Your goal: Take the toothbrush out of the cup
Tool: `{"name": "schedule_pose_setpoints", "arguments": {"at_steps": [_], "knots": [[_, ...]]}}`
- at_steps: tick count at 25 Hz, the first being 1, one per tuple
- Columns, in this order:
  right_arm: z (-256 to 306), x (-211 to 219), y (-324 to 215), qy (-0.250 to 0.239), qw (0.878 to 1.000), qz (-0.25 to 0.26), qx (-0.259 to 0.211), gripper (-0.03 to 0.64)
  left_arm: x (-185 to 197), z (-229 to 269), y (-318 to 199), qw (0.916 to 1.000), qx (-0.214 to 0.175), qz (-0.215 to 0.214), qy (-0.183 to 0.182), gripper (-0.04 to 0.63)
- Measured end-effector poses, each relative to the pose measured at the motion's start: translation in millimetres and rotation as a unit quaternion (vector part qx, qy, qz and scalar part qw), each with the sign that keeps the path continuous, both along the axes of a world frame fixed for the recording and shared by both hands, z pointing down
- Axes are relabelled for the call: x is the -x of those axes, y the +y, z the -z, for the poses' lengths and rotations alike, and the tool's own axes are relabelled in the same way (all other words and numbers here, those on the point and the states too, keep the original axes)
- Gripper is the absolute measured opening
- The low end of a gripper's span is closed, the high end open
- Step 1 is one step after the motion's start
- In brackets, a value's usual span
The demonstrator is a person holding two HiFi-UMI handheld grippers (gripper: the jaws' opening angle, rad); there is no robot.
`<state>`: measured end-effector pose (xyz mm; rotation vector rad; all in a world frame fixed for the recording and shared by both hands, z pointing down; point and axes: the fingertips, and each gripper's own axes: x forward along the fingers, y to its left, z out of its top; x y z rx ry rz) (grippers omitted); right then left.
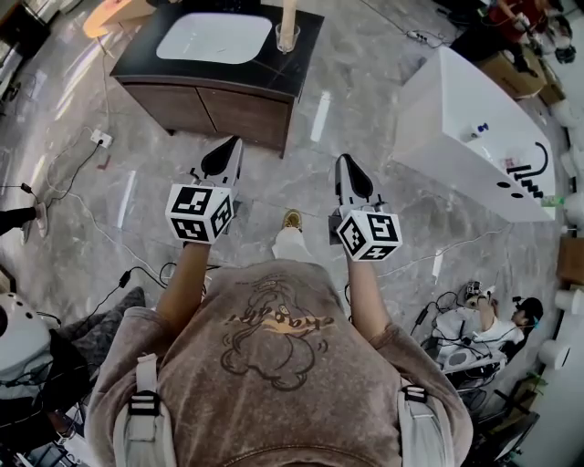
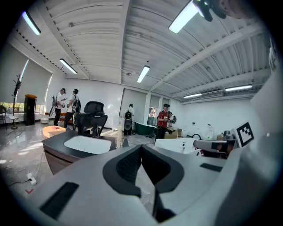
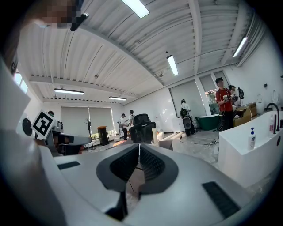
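Observation:
A clear glass cup [image 1: 286,37] stands on the dark vanity top [image 1: 301,55], just right of the white basin [image 1: 214,38]. A cream toothbrush [image 1: 288,13] stands upright in it. Both grippers are held out level in front of the person, well short of the vanity. My left gripper [image 1: 234,143] is shut and holds nothing. My right gripper [image 1: 343,160] is shut too, also holding nothing. In the left gripper view the cup [image 2: 118,140] shows beyond the closed tips of the left gripper [image 2: 141,146], slightly left. The right gripper [image 3: 139,145] points across the room.
A white freestanding bathtub [image 1: 474,128] stands at the right with a black tap and bottles. Cables and a power strip [image 1: 100,139] lie on the grey marble floor at the left. A person [image 1: 479,319] sits on the floor at the lower right. A black office chair [image 2: 93,118] stands behind the vanity.

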<state>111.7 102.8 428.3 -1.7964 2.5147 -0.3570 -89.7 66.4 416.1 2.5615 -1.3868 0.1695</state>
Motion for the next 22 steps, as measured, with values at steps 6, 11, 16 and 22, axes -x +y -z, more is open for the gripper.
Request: {"name": "schedule_pose_setpoints", "arguments": {"at_steps": [6,11,16,22], "knots": [[10.2,-9.8,-47.6,-0.004,1.0,0.011,-0.003,0.023,-14.9,13.8,-46.7,1.0,-0.007,0.006,-0.002,0.017],[18.1,-25.7,-85.6,-0.001,1.0,0.023,-0.007,0.023,-35.0,19.6,-82.1,0.9999,-0.009,0.012,0.003,0.017],[14.2,-44.1,-117.8,0.003,0.999,0.038,-0.005,0.023,-51.7,20.8,-113.1,0.9994,-0.018,0.028,0.008,0.017],[6.9,-51.9,-151.8,0.005,0.998,0.055,0.005,0.023,-53.8,17.4,-139.7,0.9985,-0.014,0.051,0.01,0.017]]}}
